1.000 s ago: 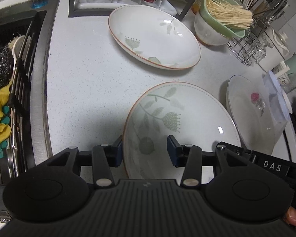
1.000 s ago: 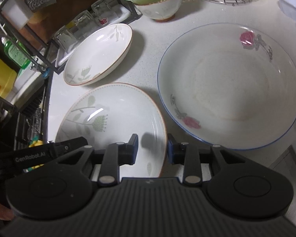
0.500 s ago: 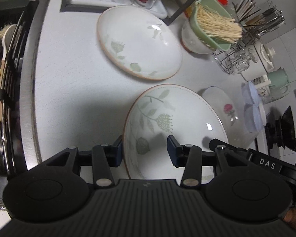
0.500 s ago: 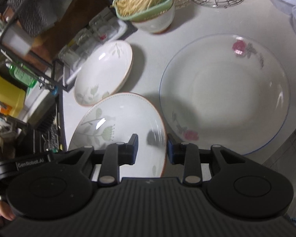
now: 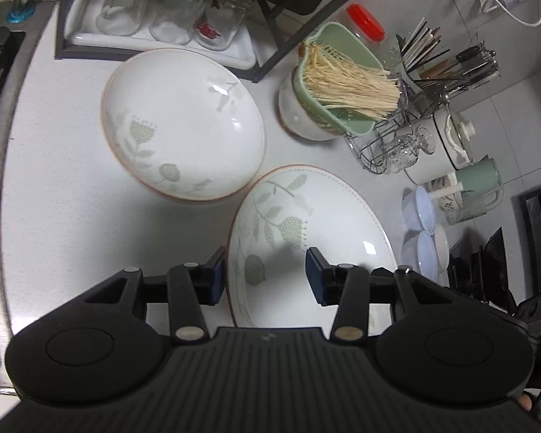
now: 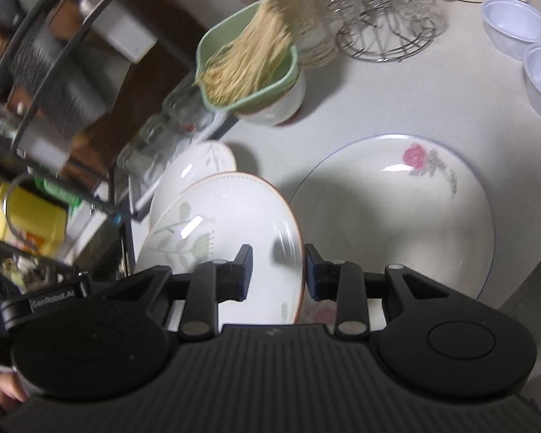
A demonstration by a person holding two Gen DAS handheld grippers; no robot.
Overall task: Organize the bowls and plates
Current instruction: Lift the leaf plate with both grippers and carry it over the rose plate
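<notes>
I am gripping the leaf-patterned plate (image 5: 317, 245) from both sides: my left gripper (image 5: 262, 279) is straddling its left rim at the bottom centre of the left wrist view, one pad outside the rim and one over the plate's inside, and my right gripper (image 6: 277, 273) is doing the same on its right rim in the right wrist view. Both are clenched on that plate, which is sitting tilted between them above the white counter (image 5: 72, 195).

The only writing I am reading is "GenRobot.AI" on the black bar at the lower left of the right wrist view; a red mark on one glass is too small to make out.

Just beyond the plate, toward upper left in the left view, a matching bowl (image 5: 184, 122) is lying empty on the counter. Only the right view is showing the large rose plate (image 6: 396, 216), empty, right of centre. Only the left view is showing the white tray (image 5: 162, 41) holding upturned glasses (image 5: 182, 11) at the top, and the green mug (image 5: 481, 178) at the right.

Farther back, a green container (image 5: 337, 83) is holding pale thin sticks and sitting in a white bowl (image 5: 295, 119). Small pale blue bowls (image 6: 515, 25) are standing empty at the upper right of the right view.
</notes>
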